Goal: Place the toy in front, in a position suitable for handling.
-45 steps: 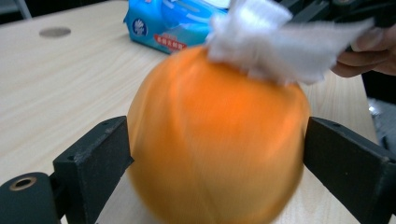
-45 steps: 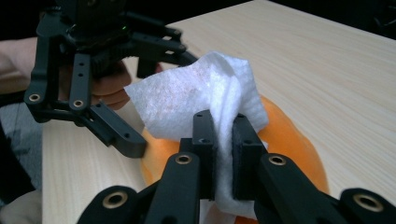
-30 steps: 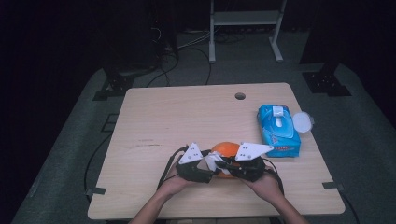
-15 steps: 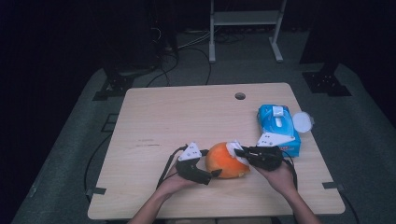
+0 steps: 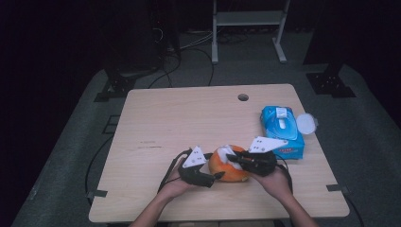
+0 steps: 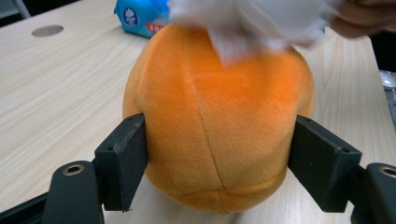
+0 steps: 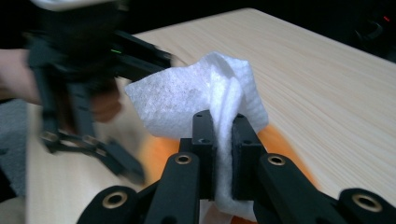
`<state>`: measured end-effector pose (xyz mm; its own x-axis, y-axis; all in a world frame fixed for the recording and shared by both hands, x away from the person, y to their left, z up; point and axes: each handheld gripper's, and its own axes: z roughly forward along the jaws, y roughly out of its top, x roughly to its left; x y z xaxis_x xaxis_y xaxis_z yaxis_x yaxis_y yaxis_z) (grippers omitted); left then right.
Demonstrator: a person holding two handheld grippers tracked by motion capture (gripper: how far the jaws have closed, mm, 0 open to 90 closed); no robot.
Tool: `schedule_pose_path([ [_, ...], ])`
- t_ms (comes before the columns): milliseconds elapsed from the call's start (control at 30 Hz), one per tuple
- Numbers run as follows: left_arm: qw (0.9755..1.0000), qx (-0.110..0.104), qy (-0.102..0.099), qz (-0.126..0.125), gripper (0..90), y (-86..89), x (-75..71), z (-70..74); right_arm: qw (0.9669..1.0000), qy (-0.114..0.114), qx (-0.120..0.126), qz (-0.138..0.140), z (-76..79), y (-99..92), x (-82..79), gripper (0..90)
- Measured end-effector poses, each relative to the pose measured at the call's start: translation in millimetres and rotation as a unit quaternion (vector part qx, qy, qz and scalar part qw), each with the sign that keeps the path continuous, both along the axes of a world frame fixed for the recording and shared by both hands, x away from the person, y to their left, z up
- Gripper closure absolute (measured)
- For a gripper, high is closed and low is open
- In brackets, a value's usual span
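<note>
1. Since a second ago the right gripper [image 5: 232, 158] has swung up from beside the orange plush ball [image 5: 229, 165] onto its top, carrying the white wipe [image 5: 228, 152] with it, while the left gripper [image 5: 215, 176] has kept its place at the ball's left flank; its jaws have just been closing again after a brief widening, with the ball between them.
2. Ball: it sits on the table [image 5: 189, 118] near the near edge, a little right of the middle, between the two hands. The blue pack of wipes [image 5: 282, 130] lies near the right edge, apart from the ball.
3. Left gripper, seen in its own view [image 6: 219, 172]: the two black jaws stand either side of the ball [image 6: 219, 116], each pad touching the plush low on its sides, so it looks clamped at a middling width. The ball's seam runs upright, straight ahead of the jaws.
4. Right gripper, seen in its own view [image 7: 223, 158]: the jaws are pinched narrow on a fold of the wipe [image 7: 201, 98], which stands up above them; the orange plush shows just below.
5. What the next stroke turns on, as I judge it: the ball lies directly under the wipe, so the right hand is the one to rub, and the left must hold the ball steady against that push.
6. In the left gripper view the wipe [image 6: 261, 23] is blurred over the ball's crown, touching it.
</note>
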<state>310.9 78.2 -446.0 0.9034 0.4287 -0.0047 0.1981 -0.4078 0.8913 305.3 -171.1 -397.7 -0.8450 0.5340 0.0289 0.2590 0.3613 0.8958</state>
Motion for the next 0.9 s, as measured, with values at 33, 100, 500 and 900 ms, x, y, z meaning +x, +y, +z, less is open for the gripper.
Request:
schedule_pose_path([
  [33, 1.0, 0.001, 0.003, -0.003, 24.0, 0.5, 0.7, 0.0, 1.0, 0.004, -0.001, -0.007, -1.5, -5.9, 3.0, 81.9],
  [100, 0.9996, -0.016, 0.021, -0.004, 18.3, 0.3, 2.8, 0.1, 0.9997, 0.019, 0.006, -0.012, -5.4, -13.7, 5.6, 81.9],
  [500, 0.9992, -0.002, -0.035, -0.018, 25.9, -12.0, -11.6, 5.9, 0.999, -0.006, -0.019, 0.04, 2.5, 23.6, -15.8, 81.8],
  [900, 0.999, -0.026, 0.016, -0.033, 18.3, -7.0, -4.2, 1.6, 0.9995, 0.02, -0.001, -0.026, -4.9, -20.4, 6.9, 81.9],
])
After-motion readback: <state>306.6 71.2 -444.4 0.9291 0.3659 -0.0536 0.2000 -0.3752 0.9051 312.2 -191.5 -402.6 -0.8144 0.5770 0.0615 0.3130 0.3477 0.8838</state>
